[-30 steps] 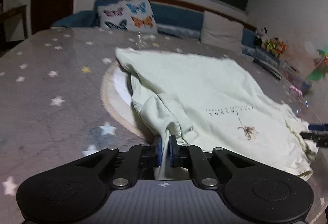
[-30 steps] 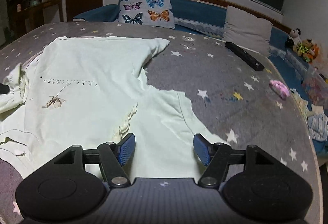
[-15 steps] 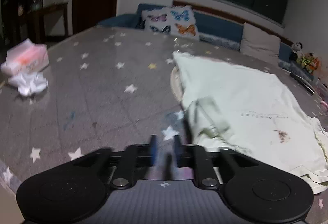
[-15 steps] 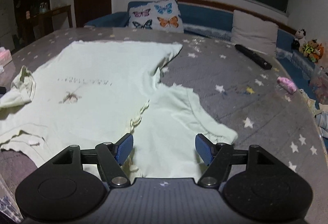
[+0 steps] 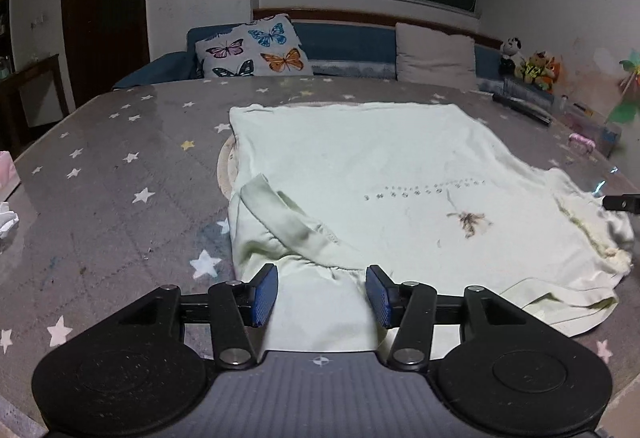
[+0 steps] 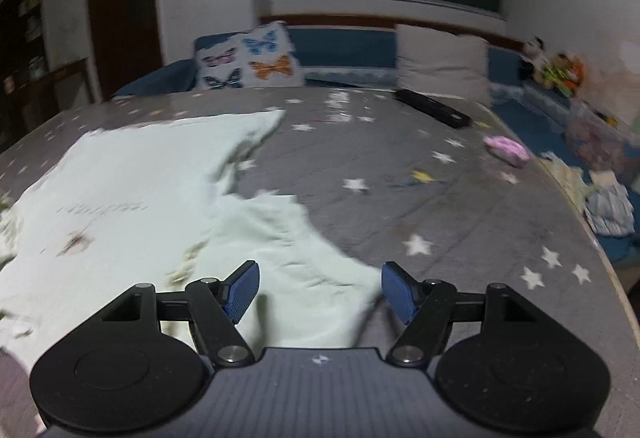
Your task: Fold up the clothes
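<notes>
A pale green T-shirt [image 5: 360, 165] with a small print lies flat on the grey star-patterned table [image 5: 100, 197]. Its left sleeve [image 5: 280, 213] is folded inward onto the body. My left gripper [image 5: 322, 290] hovers at the shirt's near edge. Its jaws are opening, with cloth lying below the gap and neither pad pressing on it. In the right wrist view, which is blurred, the same shirt [image 6: 120, 189] spreads to the left. My right gripper [image 6: 320, 292] stands wide over the other sleeve [image 6: 280, 238], closing slightly without gripping it. Its tip [image 5: 620, 202] shows at the left view's right edge.
A black remote [image 6: 432, 109] and a pink object [image 6: 506, 149] lie on the table's far right. Loose clothes [image 6: 608, 205] are piled beyond the right edge. A tissue pack [image 5: 6, 173] and crumpled tissue [image 5: 6, 222] sit at the left. A butterfly cushion [image 5: 252, 51] leans behind the table.
My left gripper, shut on the sleeve a second ago, has let it go, opened and drawn back. The sleeve now lies folded on the shirt. The right gripper shifted slightly, staying open.
</notes>
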A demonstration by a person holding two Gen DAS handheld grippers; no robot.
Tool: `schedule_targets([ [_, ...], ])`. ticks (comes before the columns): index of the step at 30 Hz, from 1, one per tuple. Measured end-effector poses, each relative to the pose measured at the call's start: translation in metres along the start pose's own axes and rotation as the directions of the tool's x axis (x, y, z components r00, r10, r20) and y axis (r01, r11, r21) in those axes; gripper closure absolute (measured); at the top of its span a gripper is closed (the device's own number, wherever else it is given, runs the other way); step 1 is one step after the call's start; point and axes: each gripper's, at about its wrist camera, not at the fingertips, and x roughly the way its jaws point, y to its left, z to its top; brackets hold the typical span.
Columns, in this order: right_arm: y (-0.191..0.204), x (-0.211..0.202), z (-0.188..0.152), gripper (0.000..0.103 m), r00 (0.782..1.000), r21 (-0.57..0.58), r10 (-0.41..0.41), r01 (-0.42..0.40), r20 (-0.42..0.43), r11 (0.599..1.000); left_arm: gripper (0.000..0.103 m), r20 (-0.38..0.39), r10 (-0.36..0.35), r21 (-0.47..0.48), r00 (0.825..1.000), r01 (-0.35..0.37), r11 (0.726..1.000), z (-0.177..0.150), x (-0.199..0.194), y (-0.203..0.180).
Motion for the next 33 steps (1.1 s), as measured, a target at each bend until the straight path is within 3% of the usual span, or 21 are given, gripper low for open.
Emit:
schedule_targets([
  [1,-0.007,0.004,0.000,0.040,1.000,0.031,-0.005,0.005,-0.013,0.999,0.051,-0.002,0.004,0.002,1.000,-0.004,1.000,-0.001,0.001,0.000],
  [4,-0.016,0.012,-0.003,0.062,0.999,0.099,0.029,-0.024,-0.043,0.995,0.051,-0.008,0.011,0.000,1.000,-0.011,1.000,-0.004,0.002,0.002],
  [7,-0.013,0.012,-0.007,0.096,0.999,0.098,0.001,0.003,-0.040,0.995,0.053,-0.027,0.026,0.001,0.999,-0.026,1.000,-0.005,0.009,0.006],
  [12,-0.001,-0.032,-0.016,0.097,0.998,0.098,-0.048,0.044,0.037,0.994,0.053,-0.031,0.039,-0.005,0.999,-0.039,0.999,-0.007,0.009,0.015],
  [14,0.003,-0.039,-0.024,0.096,0.998,0.095,-0.059,0.057,0.020,0.994,0.053,-0.028,0.042,-0.005,0.999,-0.042,0.999,-0.007,0.010,0.017],
  [19,0.003,-0.030,-0.038,0.086,0.994,0.094,-0.103,0.107,-0.047,0.990,0.056,-0.022,0.050,0.006,0.998,-0.050,0.999,-0.005,0.007,0.018],
  [21,0.002,-0.036,-0.033,0.085,0.994,0.098,-0.104,0.106,-0.021,0.990,0.057,-0.022,0.058,-0.007,0.998,-0.058,0.998,-0.006,0.004,0.023],
  [24,0.004,-0.044,-0.025,0.075,0.991,0.066,-0.131,0.128,0.035,0.990,0.058,-0.019,0.072,-0.022,0.997,-0.073,0.997,-0.006,0.002,0.026],
  [30,0.012,-0.037,-0.015,0.062,0.996,0.048,-0.062,0.059,0.059,0.997,0.056,0.010,0.108,-0.030,0.994,-0.108,0.994,-0.001,-0.009,0.029],
  [33,0.023,-0.027,-0.018,0.061,0.999,0.016,0.009,-0.010,0.039,1.000,0.054,0.022,0.106,-0.032,0.994,-0.105,0.994,-0.001,-0.016,0.031],
])
